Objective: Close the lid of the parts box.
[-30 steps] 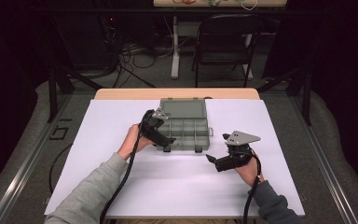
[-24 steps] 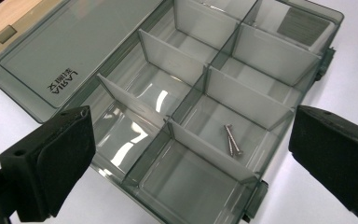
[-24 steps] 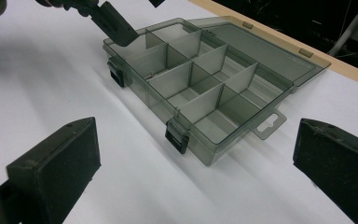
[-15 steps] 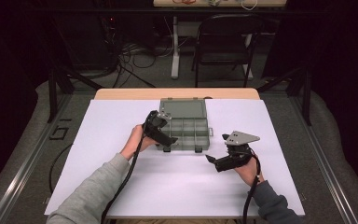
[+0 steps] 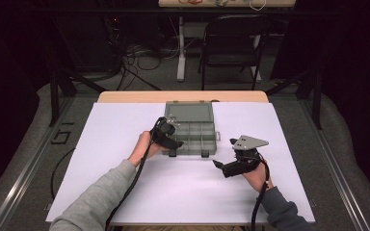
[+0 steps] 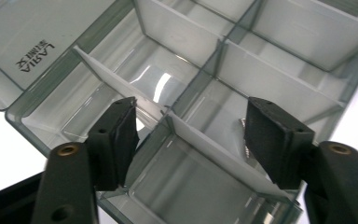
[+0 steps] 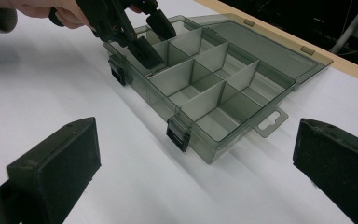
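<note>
Over the open box (image 5: 192, 131): left tool (image 6: 191, 140) spread above compartments; right tool (image 7: 191, 177) spread, just beside.

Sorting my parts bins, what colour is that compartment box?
Smoky translucent grey box, with black latches; clearest in the right gripper view.

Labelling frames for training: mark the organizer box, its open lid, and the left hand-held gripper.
organizer box (image 7: 214, 105): right gripper view, on a middle divider.
open lid (image 5: 189, 111): high view, on the flat panel's centre.
left hand-held gripper (image 6: 191, 140): left gripper view, midway between its open fingertips.
</note>
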